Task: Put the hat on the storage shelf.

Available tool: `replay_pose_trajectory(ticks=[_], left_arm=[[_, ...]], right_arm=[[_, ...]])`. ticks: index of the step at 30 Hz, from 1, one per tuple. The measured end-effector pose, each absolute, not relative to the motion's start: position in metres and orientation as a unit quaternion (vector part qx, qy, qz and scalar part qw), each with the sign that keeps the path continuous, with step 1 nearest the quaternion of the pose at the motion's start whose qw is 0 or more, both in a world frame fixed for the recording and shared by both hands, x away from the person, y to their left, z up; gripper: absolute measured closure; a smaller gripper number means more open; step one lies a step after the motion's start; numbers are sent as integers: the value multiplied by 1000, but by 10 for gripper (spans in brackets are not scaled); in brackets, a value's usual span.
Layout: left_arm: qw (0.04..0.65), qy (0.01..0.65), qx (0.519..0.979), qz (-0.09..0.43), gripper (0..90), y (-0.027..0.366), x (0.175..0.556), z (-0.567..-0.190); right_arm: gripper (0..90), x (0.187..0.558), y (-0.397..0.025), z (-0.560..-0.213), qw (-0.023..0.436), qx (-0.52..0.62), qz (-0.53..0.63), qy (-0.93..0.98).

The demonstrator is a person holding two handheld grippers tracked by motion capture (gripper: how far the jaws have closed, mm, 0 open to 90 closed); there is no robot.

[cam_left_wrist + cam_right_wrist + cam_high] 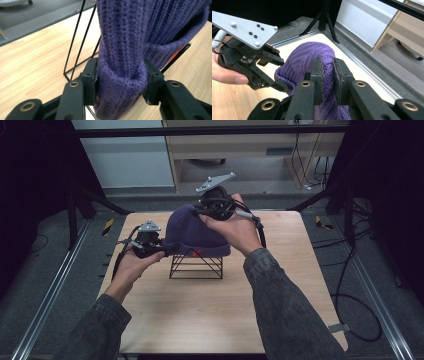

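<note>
Sleeves of grey denim come in from the near edge, one hand on each gripper. The left gripper (pixel 170 249) is nearer: its jaws are closed down on the folded cuff of a purple knit beanie (pixel 192 232), a thick roll of wool bunched between them. The beanie sits draped over a black wire stand (pixel 196 266) at the middle of the wooden table (pixel 210 315). Farther back, the right gripper (pixel 202 212) has its jaws nearly shut on a narrow ridge of knit at the crown.

To my eye the risk is the stand. It looks light, and if the wool catches on a wire as both hands pull, the frame could tip or come along with the hat. The crown pinch is also thin; stretchy knit could slide out and leave the beanie hanging from the cuff alone.

By count: one beanie, one stand, two grippers, one table.
</note>
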State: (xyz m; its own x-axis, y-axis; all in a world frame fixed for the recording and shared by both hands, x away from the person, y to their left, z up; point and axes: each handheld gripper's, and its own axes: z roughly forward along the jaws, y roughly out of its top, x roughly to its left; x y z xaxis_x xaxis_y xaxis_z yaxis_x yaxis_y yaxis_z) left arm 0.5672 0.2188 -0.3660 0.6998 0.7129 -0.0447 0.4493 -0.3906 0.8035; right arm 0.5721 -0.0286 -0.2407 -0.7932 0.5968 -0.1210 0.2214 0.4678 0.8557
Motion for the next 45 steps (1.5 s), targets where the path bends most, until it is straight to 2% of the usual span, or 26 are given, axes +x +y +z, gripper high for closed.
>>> replay_pose_trajectory(ticks=[8, 11, 13, 18, 21, 45], left_arm=[[443, 357, 809, 149, 442, 230, 559, -372], [451, 359, 803, 151, 439, 235, 556, -371], [447, 356, 806, 153, 456, 237, 554, -370], [429, 355, 815, 161, 622, 238, 554, -372], [420, 358, 818, 163, 657, 236, 555, -374], [399, 370, 824, 161, 668, 239, 556, -395]], right_arm=[[795, 571, -23, -244, 203, 245, 452, 833], [795, 571, -20, -247, 202, 244, 449, 836], [795, 570, -19, -248, 201, 243, 450, 836], [795, 571, -18, -254, 195, 244, 446, 838], [794, 573, -20, -259, 193, 249, 444, 839], [791, 576, -21, -285, 169, 255, 423, 853]])
